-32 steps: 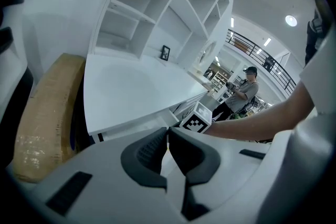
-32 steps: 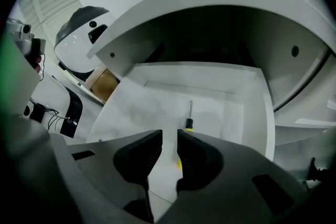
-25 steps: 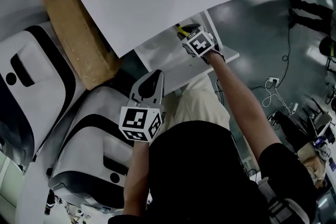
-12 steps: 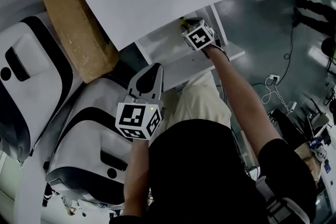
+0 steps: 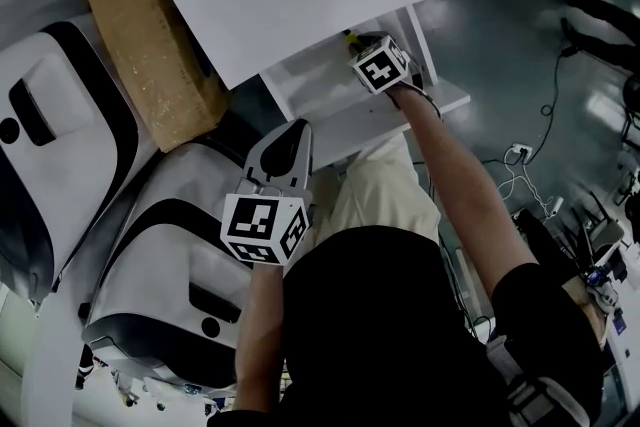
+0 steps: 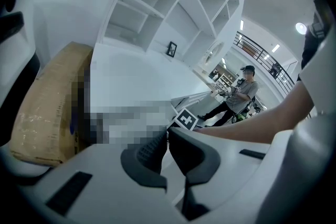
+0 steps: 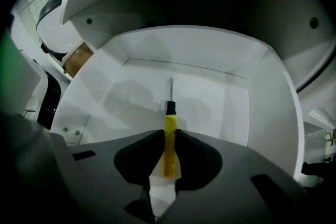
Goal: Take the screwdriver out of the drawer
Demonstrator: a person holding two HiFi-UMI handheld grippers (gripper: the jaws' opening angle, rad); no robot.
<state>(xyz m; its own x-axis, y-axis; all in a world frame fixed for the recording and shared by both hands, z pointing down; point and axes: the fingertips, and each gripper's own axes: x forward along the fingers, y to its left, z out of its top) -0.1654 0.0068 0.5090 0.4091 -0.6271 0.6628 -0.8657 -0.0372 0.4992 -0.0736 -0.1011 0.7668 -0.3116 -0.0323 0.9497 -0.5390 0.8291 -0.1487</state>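
Our right gripper (image 7: 168, 138) has sunk slightly deeper into the drawer (image 7: 100, 97), pinching the yellow screwdriver (image 7: 169, 126) at frame centre; our left gripper (image 6: 167, 140) stays closed, empty.

Head view above, right gripper view inside drawer (image 7: 210, 102)

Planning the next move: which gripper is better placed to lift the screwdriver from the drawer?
Right. The right gripper is in the drawer, closed on the screwdriver; the left gripper is shut, empty, outside it.
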